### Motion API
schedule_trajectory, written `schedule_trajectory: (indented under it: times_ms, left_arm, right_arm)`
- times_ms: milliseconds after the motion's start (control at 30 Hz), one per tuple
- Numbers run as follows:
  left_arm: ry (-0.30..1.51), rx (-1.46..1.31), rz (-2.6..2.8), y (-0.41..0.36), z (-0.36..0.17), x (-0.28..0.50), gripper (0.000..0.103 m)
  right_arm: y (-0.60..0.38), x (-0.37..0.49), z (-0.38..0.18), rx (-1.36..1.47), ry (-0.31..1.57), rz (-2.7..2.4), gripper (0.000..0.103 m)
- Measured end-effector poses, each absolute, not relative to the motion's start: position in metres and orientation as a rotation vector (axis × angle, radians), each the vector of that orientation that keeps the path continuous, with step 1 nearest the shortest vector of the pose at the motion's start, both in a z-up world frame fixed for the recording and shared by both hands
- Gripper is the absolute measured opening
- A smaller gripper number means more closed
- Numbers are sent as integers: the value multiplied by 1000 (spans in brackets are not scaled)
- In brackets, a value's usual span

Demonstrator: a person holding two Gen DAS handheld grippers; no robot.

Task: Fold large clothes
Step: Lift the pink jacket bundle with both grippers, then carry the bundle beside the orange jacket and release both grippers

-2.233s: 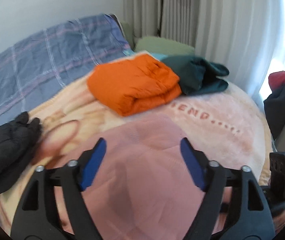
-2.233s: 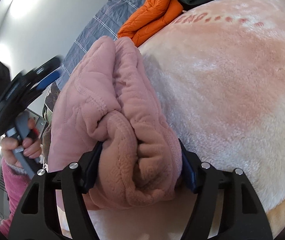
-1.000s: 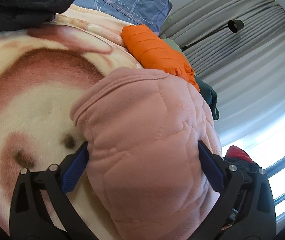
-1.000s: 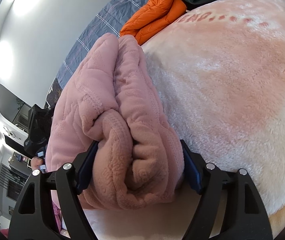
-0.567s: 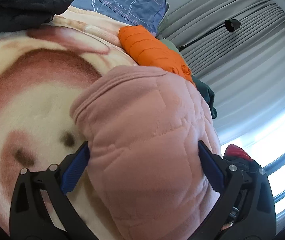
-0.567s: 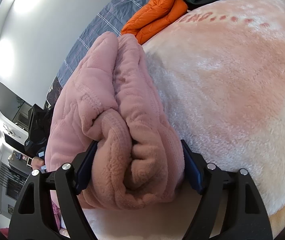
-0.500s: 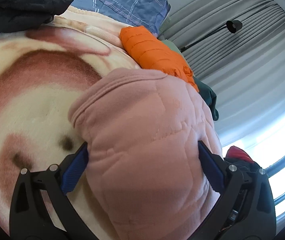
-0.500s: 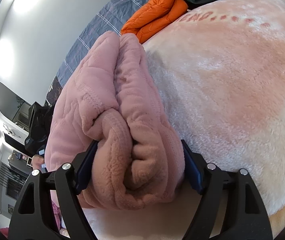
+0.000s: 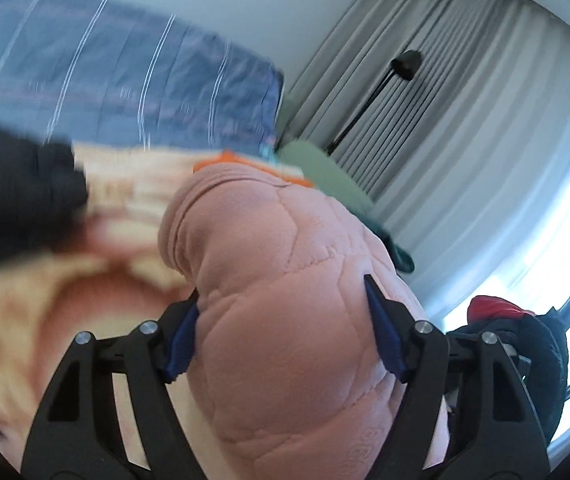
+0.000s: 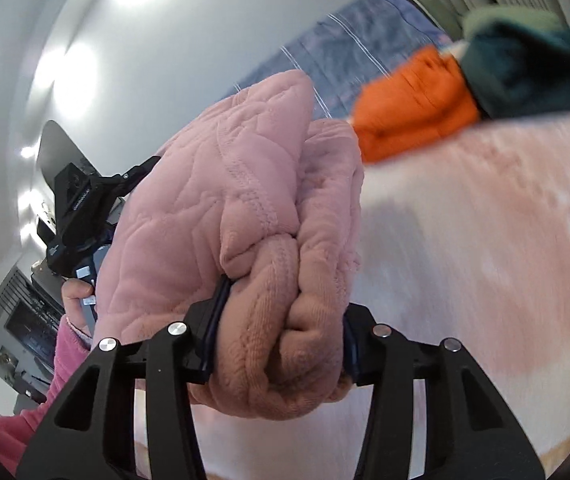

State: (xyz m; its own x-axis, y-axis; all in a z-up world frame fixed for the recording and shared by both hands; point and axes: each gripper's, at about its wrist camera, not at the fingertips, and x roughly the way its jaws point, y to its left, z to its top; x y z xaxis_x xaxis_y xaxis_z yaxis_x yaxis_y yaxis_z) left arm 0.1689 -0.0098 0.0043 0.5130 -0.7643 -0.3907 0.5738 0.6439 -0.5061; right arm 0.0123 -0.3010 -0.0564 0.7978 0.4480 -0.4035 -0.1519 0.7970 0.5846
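Right wrist view shows the right gripper (image 10: 281, 320) clamped on one end of the folded pink jacket (image 10: 225, 208); the left gripper (image 9: 281, 332) pinches the other end. Both pairs of jaws have just closed tighter, and the bundle has risen off the blanket (image 10: 485, 260), likely bound for the orange jacket (image 10: 413, 104) at the far edge.

I'm seeing my left tongs (image 9: 281, 320) clamping the bunched pink quilted garment (image 9: 285, 300), jaws having just been closing on it. A black garment (image 9: 17, 196) is lying at nine o'clock on the bed (image 9: 45, 300), grey curtains (image 9: 465, 128) hanging at two o'clock.
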Motion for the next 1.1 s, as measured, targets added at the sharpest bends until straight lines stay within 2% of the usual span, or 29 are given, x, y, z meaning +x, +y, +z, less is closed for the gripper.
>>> schedule_trajectory:
  times_ms: [267,400,533,600,633,700,767,900,967,1100]
  left_arm:
    - [551,-252,-730,-19,79,255,74]
    - [539,-197,-673,-34,96,318,74]
    - [512,-154,-627,-52,100,384,75]
    - [523,-79,-541,-62,80,417,81]
    - [534,-31,-471,-67,68,428,85]
    - [589,62,-342,-77,32,448,86]
    - [684,86,-350,-81,-17,458,86]
    - [780,213,-408,-88,-95,437,86]
    - [726,181,-405,-79,-108,420,86]
    - [808,-22,-412,-58,-113,422,86]
  right_arm:
    - [-308,137,-11,568,515,407,48]
    - [-311,207,-7,580,501,401,48]
    - [-313,276,-33,625,491,351,49]
    - [-311,307,-65,633,544,307,51]
    - [-309,330,-95,655,637,250,51]
    - [-294,347,-140,567,740,132,46]
    - [-274,343,-135,437,680,68,46]
    - [-271,340,-132,413,696,36,48]
    - [-269,337,-131,398,697,28,50]
    - [-262,320,-119,331,683,-9,62]
